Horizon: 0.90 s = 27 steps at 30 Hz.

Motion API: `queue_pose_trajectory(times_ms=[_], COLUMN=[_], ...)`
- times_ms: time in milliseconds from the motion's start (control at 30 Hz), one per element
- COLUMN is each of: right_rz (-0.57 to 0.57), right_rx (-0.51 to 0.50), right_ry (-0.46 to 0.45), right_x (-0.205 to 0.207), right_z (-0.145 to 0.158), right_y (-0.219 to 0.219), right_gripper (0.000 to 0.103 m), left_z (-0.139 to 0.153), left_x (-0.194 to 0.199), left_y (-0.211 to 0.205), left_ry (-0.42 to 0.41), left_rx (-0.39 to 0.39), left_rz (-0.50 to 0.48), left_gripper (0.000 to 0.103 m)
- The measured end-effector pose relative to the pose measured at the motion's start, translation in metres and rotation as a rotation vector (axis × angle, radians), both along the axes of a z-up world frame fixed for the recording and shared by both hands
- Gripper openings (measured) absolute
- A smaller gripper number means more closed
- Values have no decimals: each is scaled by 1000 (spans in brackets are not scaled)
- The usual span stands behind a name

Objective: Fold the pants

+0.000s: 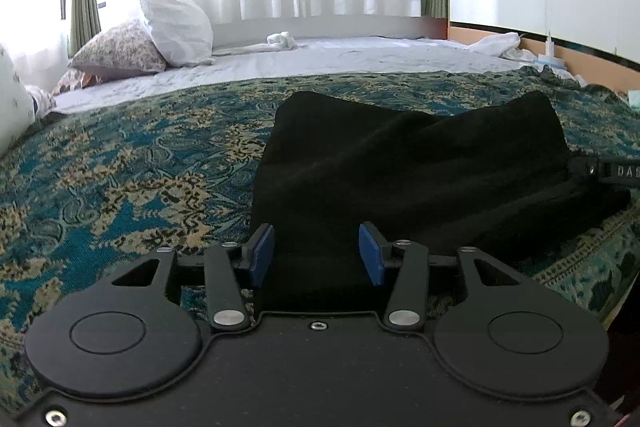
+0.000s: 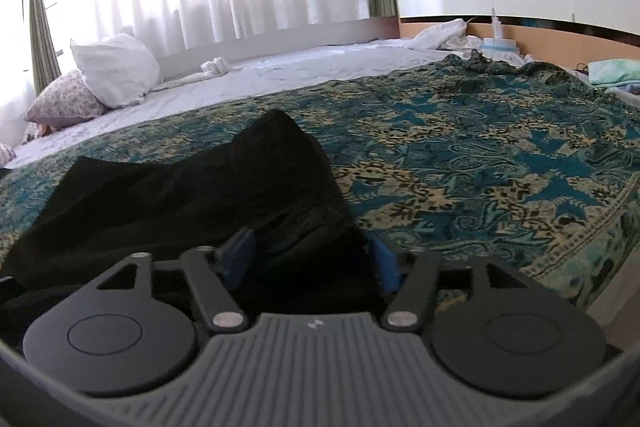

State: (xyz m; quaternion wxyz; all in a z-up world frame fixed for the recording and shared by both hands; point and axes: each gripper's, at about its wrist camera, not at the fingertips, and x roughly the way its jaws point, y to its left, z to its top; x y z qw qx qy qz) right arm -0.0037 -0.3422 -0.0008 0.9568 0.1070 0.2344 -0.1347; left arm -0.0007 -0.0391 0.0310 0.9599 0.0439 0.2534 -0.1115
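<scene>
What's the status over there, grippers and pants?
Left gripper open, right gripper open, both over the near edge of the black pants. Pants bunched on bedspread. Nothing blocking.

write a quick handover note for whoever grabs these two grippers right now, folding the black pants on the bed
Left gripper: jaws apart over the near edge of the black pants, pads not pressing the cloth.
Right gripper: jaws wide, cloth between them, no grip.
Pants lie in a compact bundle on the patterned bedspread, far edge still rumpled and raised.
Done: pants look folded at least once.
Left: probably flatten the raised corners and make any last fold.
</scene>
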Motion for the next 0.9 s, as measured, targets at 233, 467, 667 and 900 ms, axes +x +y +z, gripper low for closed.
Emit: queue_pose_trajectory(times_ms=[233, 467, 667, 900], right_rz=[5, 26, 36, 41], right_rx=[-25, -52, -90, -111], right_ry=[49, 46, 2, -24], right_x=[7, 1, -6, 27], right_z=[-6, 7, 33, 67], right_y=[1, 3, 3, 1], right_gripper=[83, 83, 84, 76], left_z=[-1, 0, 24, 73], left_x=[3, 6, 7, 71], left_y=[5, 9, 18, 16], left_ry=[20, 34, -1, -51], left_rx=[-46, -74, -88, -92], left_rz=[10, 15, -22, -60], left_gripper=[47, 50, 50, 37])
